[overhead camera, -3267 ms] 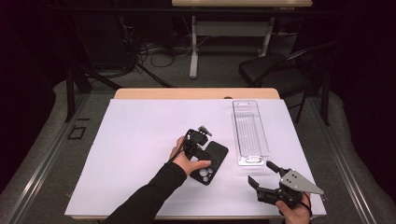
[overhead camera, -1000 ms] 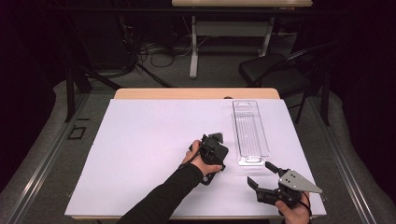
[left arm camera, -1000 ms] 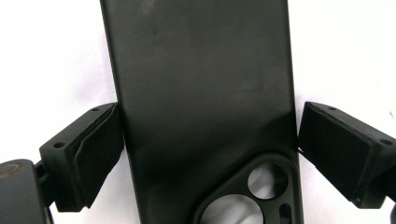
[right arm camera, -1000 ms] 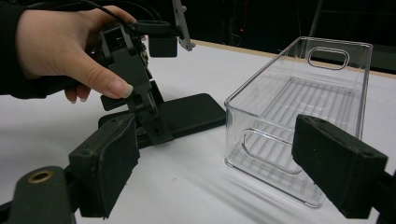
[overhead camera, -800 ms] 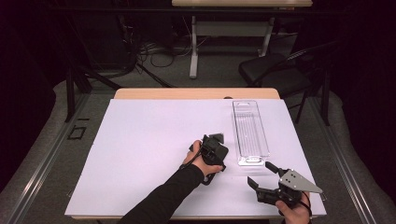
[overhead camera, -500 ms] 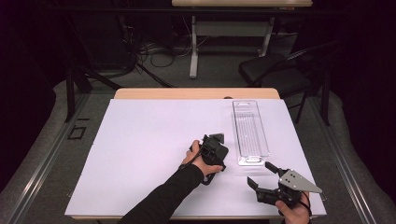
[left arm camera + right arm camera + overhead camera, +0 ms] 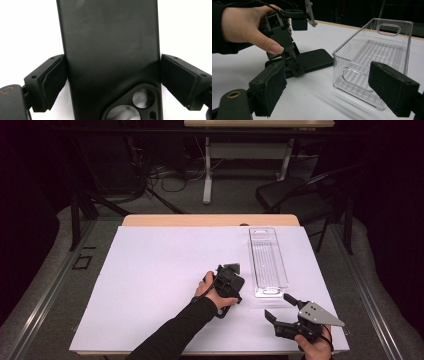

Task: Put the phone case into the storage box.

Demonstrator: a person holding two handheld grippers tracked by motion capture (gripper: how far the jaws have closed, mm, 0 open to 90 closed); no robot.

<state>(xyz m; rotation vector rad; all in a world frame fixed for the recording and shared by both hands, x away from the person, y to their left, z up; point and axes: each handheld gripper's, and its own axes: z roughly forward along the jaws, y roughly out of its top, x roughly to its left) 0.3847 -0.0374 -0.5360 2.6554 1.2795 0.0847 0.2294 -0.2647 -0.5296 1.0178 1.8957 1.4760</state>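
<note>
From the high view, my left gripper (image 7: 231, 281) stands low over the black phone case (image 7: 235, 296) near the middle of the white worktop (image 7: 150, 280), pointing down at it, while my right gripper (image 7: 282, 312) waits near the front right corner, well apart from the case and just short of the clear bin (image 7: 268, 261); I judge the bin lies lengthwise there so the case can go in once lifted. In the left gripper view, the phone case (image 7: 110, 55) lies flat, back up, its camera cutout at the bottom of the frame, and runs up between my 2 jaws. The left pad (image 7: 53, 80) looks to be touching the case's long edge and the right pad (image 7: 178, 80) sits just beside the other, so the jaws are spread about as wide as the case; I cannot tell whether they are gripping yet. Straddling the narrow width looks like the only grasp a flat case offers. In the right gripper view, my right gripper (image 7: 327, 92) has its jaws wide apart with nothing between them, aimed at the near end of the bin (image 7: 374, 62); beyond, my left hand (image 7: 244, 25) tilts its gripper down onto the case (image 7: 312, 60), which rests on the worktop just beside the bin.
</note>
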